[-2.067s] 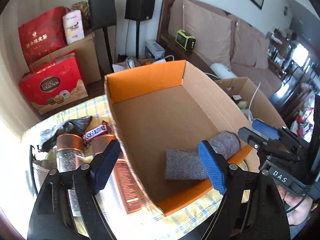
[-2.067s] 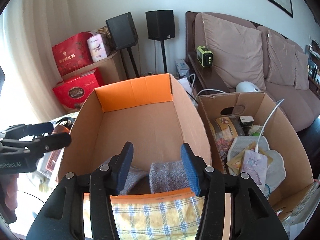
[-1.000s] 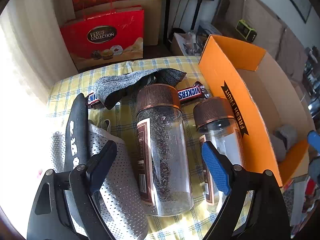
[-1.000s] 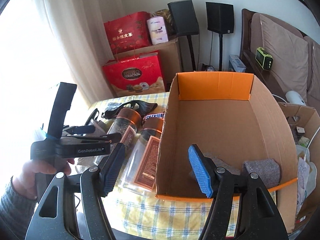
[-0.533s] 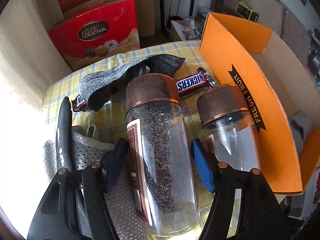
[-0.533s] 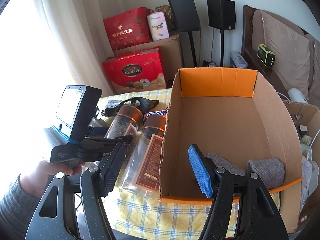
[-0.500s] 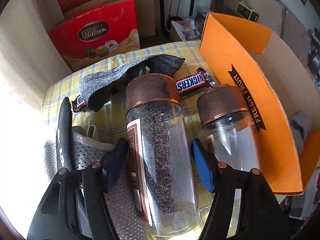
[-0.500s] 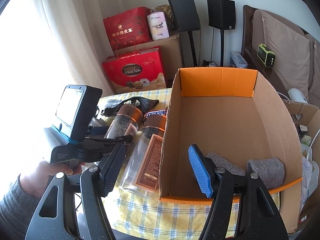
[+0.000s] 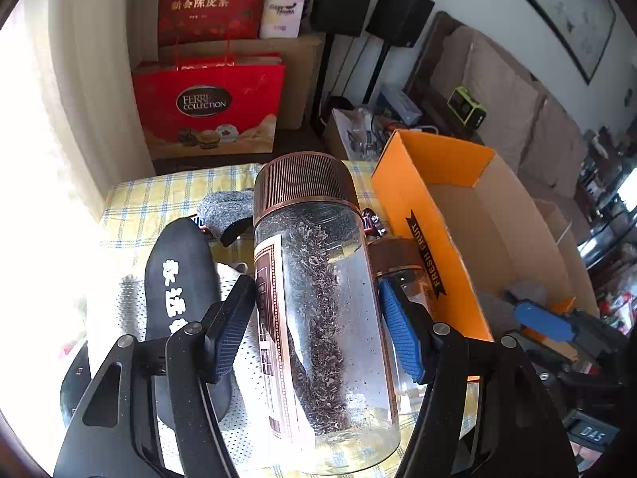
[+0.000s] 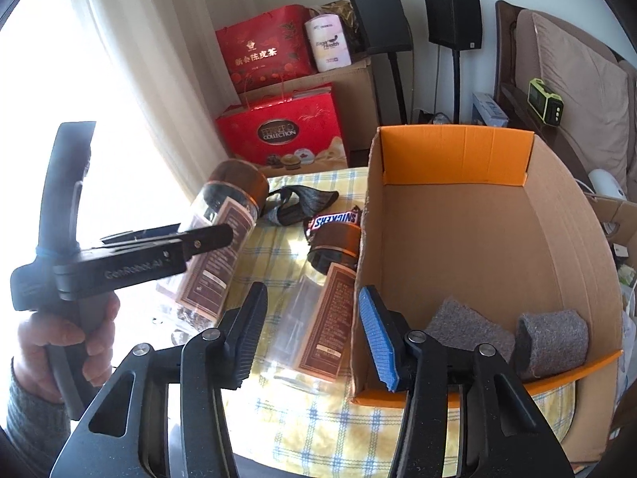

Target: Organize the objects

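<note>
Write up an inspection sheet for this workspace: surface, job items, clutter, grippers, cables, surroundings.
Surface: table under a yellow checked cloth.
Job's things: tea jar lifted in the left gripper; second jar lying against the cardboard box; grey felt rolls already inside the box; Snickers bar and dark sock on the cloth.
Clutter: black insole on white mesh.
Grippers: left gripper shut on the tea jar; right gripper open, jaws just closing, around the second jar, pads not touching.
Cables: white cable beyond the box.
Surroundings: red gift bags, speakers, sofa.
</note>
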The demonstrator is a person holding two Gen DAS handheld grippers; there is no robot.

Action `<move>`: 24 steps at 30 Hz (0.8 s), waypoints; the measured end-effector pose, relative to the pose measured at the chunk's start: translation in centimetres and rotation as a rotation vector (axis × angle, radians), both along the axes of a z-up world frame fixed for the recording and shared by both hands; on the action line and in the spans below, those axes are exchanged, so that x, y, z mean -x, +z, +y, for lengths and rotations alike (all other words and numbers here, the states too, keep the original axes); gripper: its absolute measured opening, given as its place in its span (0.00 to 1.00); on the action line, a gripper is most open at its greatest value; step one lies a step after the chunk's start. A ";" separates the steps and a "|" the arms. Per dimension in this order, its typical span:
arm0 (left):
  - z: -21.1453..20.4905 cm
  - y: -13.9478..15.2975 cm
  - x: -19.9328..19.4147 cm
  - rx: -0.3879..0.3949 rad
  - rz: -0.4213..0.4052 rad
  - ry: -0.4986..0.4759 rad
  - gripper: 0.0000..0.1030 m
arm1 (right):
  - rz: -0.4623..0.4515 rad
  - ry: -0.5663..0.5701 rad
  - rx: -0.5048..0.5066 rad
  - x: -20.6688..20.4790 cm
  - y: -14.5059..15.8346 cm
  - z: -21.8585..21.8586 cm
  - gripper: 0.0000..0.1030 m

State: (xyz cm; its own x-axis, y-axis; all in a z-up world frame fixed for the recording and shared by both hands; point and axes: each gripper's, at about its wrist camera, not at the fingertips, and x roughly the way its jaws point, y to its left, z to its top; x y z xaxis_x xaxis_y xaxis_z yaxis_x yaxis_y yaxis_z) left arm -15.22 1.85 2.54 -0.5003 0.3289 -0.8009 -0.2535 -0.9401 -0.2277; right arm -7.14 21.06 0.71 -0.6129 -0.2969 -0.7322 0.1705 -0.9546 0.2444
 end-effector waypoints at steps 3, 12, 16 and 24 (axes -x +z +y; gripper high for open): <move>-1.6 1.3 -0.5 -0.017 0.023 0.018 0.60 | -0.028 0.028 -0.008 0.4 -0.6 -1.4 0.41; -4.6 2.1 -1.8 -0.028 0.052 0.050 0.60 | -0.100 0.065 -0.109 1.0 -3.3 -5.6 0.18; -5.6 2.0 -2.3 -0.044 0.051 0.052 0.59 | -0.094 0.027 -0.170 1.2 -4.2 -6.5 0.20; -6.9 1.2 -3.0 -0.061 0.042 0.070 0.58 | -0.096 -0.029 -0.282 1.8 -5.4 -8.1 0.21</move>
State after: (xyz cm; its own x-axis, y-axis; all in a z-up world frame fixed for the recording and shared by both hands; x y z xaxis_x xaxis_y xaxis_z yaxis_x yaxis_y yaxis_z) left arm -12.17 -5.04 3.79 -0.5561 0.3400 -0.7584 -0.1985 -0.9404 -0.2760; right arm -8.95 12.94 -4.67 -0.5421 -0.0566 -0.8384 0.1312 -0.9912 -0.0179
